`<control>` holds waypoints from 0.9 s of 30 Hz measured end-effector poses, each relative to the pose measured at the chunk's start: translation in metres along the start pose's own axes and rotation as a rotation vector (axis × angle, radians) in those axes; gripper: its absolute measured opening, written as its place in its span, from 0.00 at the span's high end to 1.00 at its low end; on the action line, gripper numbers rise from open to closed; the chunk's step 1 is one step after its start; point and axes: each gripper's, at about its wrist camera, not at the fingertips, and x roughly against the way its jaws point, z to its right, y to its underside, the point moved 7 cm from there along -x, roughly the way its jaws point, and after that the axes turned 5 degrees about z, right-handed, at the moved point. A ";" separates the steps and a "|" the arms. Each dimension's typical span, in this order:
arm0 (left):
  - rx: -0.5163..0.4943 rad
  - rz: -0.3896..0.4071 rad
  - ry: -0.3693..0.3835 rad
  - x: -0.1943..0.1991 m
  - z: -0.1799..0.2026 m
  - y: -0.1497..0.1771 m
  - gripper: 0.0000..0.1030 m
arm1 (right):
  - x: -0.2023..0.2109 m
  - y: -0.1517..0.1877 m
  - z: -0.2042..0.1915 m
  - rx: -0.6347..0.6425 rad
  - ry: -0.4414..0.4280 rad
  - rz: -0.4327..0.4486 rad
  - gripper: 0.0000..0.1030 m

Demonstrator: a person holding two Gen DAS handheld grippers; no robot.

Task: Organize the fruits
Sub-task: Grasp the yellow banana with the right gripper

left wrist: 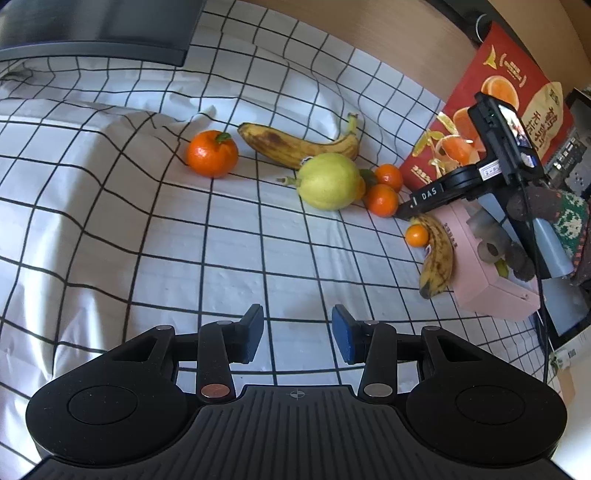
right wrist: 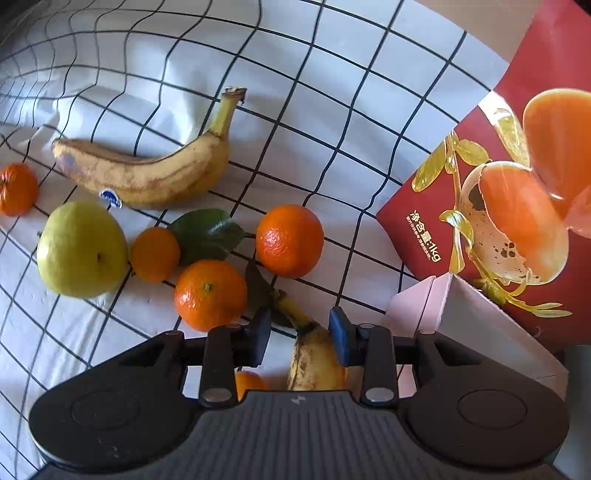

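Note:
On a white checked cloth (left wrist: 221,240) lie a big orange (left wrist: 211,153), a spotted banana (left wrist: 295,144), a green pear (left wrist: 330,181) and small oranges (left wrist: 382,199). My left gripper (left wrist: 297,334) is open and empty, low over the cloth in front of them. My right gripper (right wrist: 299,332) is open, its fingers on either side of a second banana (right wrist: 314,360) beside the pink box (right wrist: 417,310). In the left wrist view that banana (left wrist: 437,254) leans on the pink box (left wrist: 491,288) with a small orange (left wrist: 416,235) next to it.
A red orange-printed carton (left wrist: 491,110) stands at the back right, also in the right wrist view (right wrist: 517,206). A dark flat object (left wrist: 99,33) lies at the back left. A wooden edge runs behind the cloth.

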 end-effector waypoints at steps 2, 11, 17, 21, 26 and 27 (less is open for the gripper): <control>0.003 -0.007 0.002 -0.002 0.001 0.001 0.56 | 0.006 0.004 -0.002 -0.030 -0.039 0.001 0.66; -0.018 -0.031 0.028 -0.009 0.012 0.002 0.56 | 0.044 0.036 -0.046 -0.054 -0.249 0.021 0.66; -0.077 -0.048 0.057 -0.015 0.027 0.002 0.56 | 0.081 0.052 -0.067 -0.018 -0.312 0.133 0.64; -0.197 -0.077 0.123 -0.021 0.054 0.009 0.56 | 0.117 0.067 -0.057 0.019 -0.238 0.240 0.50; -0.391 -0.079 0.118 -0.016 0.083 0.036 0.58 | 0.134 0.110 -0.041 0.012 -0.162 0.245 0.50; -0.423 -0.075 0.115 -0.014 0.086 0.044 0.61 | 0.135 0.118 -0.040 0.010 -0.151 0.240 0.50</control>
